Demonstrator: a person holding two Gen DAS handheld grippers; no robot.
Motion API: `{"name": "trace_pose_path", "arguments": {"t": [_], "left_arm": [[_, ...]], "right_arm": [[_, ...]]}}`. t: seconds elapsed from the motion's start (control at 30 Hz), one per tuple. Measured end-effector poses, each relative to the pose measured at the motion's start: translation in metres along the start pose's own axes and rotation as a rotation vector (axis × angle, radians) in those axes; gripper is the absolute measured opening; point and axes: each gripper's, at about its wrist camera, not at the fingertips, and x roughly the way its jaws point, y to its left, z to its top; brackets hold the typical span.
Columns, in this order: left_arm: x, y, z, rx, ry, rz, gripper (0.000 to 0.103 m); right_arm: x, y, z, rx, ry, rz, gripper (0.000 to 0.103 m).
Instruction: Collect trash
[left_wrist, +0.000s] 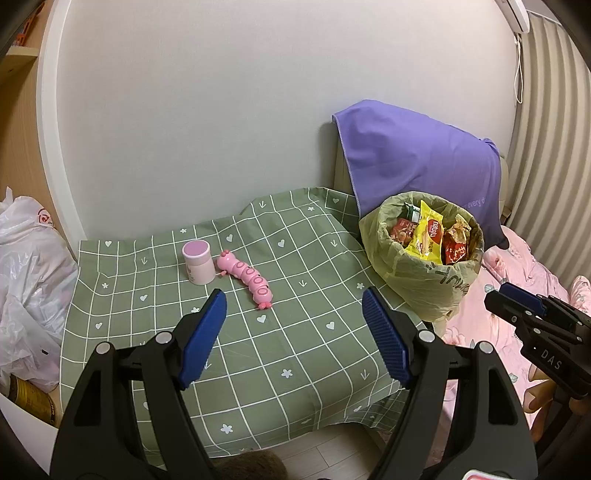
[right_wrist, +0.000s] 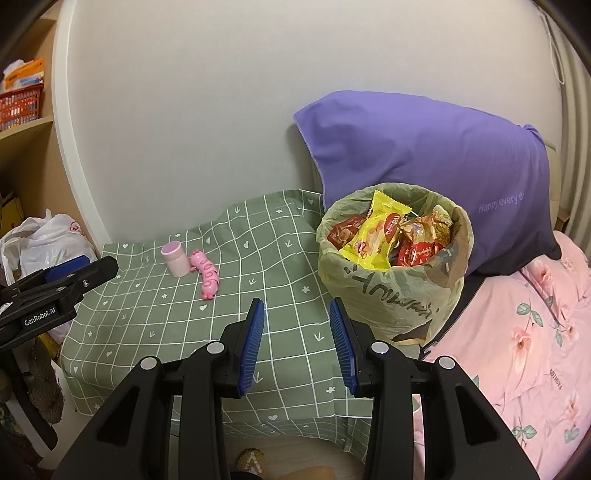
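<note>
A bin lined with a yellow-green bag (left_wrist: 424, 280) (right_wrist: 391, 295) stands at the table's right edge, filled with yellow and red snack wrappers (left_wrist: 428, 234) (right_wrist: 380, 236). My left gripper (left_wrist: 295, 332) is open and empty above the green checked tablecloth (left_wrist: 258, 350). My right gripper (right_wrist: 297, 343) is open and empty, just left of the bin and near the table's front edge. It also shows in the left wrist view (left_wrist: 517, 299) at the far right. The left gripper shows in the right wrist view (right_wrist: 85, 271) at the far left.
A pink jar (left_wrist: 198, 261) (right_wrist: 175, 258) and a pink caterpillar toy (left_wrist: 248, 278) (right_wrist: 207, 275) lie on the cloth. A purple pillow (right_wrist: 424, 166) leans behind the bin. Pink floral bedding (right_wrist: 517, 350) is on the right, white plastic bags (left_wrist: 29, 288) on the left.
</note>
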Motion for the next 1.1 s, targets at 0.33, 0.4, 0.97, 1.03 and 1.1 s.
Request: {"name": "trace_pose_path", "arguments": {"t": [0.33, 0.4, 0.97, 1.03, 1.1], "left_arm": [[-0.001, -0.002, -0.001, 0.007, -0.001, -0.012, 0.072], [0.0, -0.003, -0.001, 0.007, 0.001, -0.014, 0.072], [0.047, 0.064, -0.005, -0.083, 0.11, 0.073, 0.071], [0.074, 0.112, -0.006, -0.154, 0.14, 0.135, 0.071], [0.098, 0.152, -0.009, -0.223, 0.167, 0.223, 0.072]], "right_arm": [[-0.005, -0.003, -0.002, 0.008, -0.006, -0.011, 0.036], [-0.006, -0.004, -0.002, 0.012, -0.008, -0.013, 0.036], [0.034, 0.007, 0.001, -0.057, 0.062, 0.002, 0.036], [0.057, 0.021, 0.004, -0.088, 0.089, 0.05, 0.043], [0.084, 0.041, 0.01, -0.135, 0.118, 0.122, 0.046]]}}
